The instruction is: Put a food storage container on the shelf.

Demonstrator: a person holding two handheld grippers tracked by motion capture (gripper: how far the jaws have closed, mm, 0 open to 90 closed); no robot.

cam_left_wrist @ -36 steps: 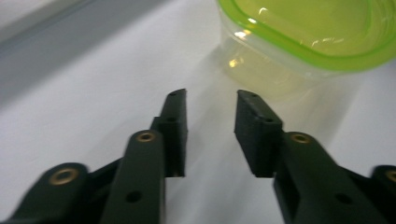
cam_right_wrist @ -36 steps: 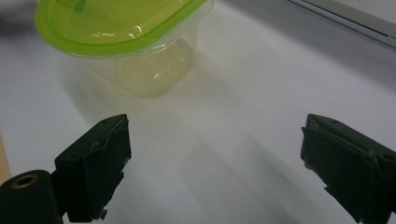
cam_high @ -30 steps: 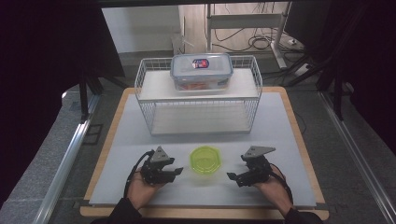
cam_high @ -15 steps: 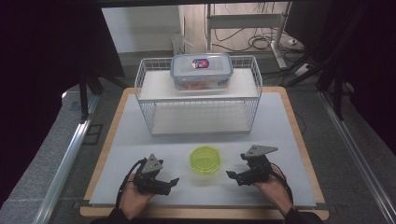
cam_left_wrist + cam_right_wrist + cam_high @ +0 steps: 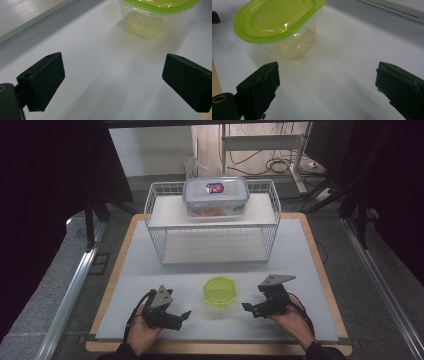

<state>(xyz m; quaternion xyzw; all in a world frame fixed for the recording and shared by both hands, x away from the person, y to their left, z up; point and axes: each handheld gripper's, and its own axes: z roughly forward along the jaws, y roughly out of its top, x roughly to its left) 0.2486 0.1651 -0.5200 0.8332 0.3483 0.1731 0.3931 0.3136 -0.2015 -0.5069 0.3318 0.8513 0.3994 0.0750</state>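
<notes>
At the lower edge of the high view, the left hand-held gripper (image 5: 183, 315) and right hand-held gripper (image 5: 248, 307) are seen spread wide and empty, the left's jaws just opened, flanking the green-lidded container (image 5: 220, 291) on the counter (image 5: 150, 275), roughly equidistant, slightly farther up-frame.

White table (image 5: 150, 270): green-lidded cup (image 5: 220, 291), wire rack (image 5: 215, 237)
</notes>
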